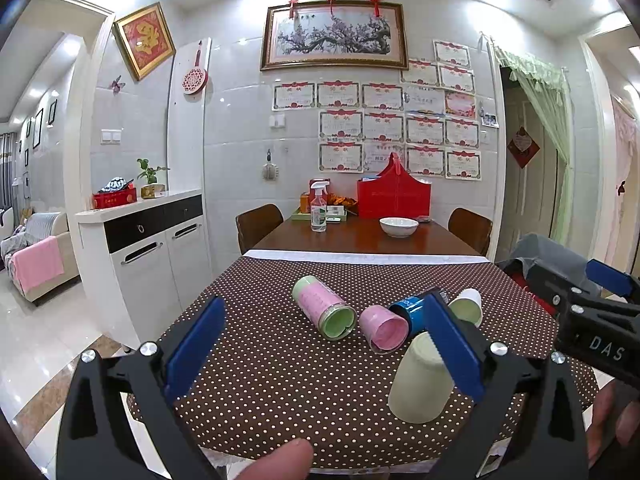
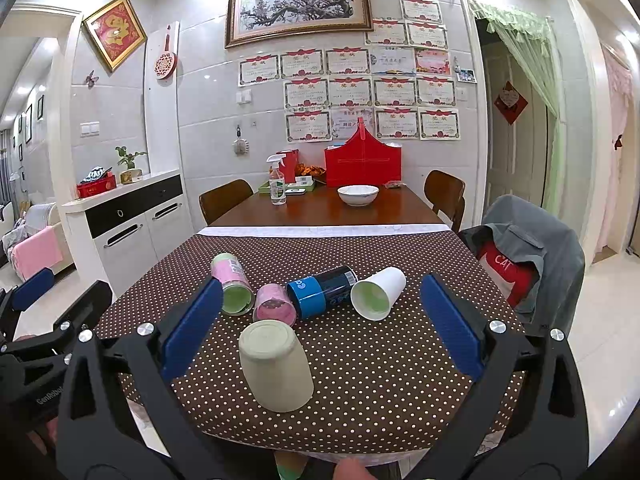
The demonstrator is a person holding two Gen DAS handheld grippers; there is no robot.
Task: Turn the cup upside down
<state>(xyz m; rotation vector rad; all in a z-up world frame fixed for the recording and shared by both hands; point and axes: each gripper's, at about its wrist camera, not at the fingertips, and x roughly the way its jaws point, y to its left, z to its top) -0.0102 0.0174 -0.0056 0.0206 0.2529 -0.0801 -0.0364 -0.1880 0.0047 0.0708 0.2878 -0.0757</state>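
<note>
Cream-coloured cup stands mouth-down low in the frame's centre on the dotted bench, apparently already flipped. Both the right claw and left claw gape empty above it. Beyond, four containers lie toppled, perhaps awaiting turns.

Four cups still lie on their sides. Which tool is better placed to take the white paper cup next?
Right, probably. The white paper cup lies ahead between the open right tool's fingers; in the left view the left tool's finger partly hides it at far right.
</note>
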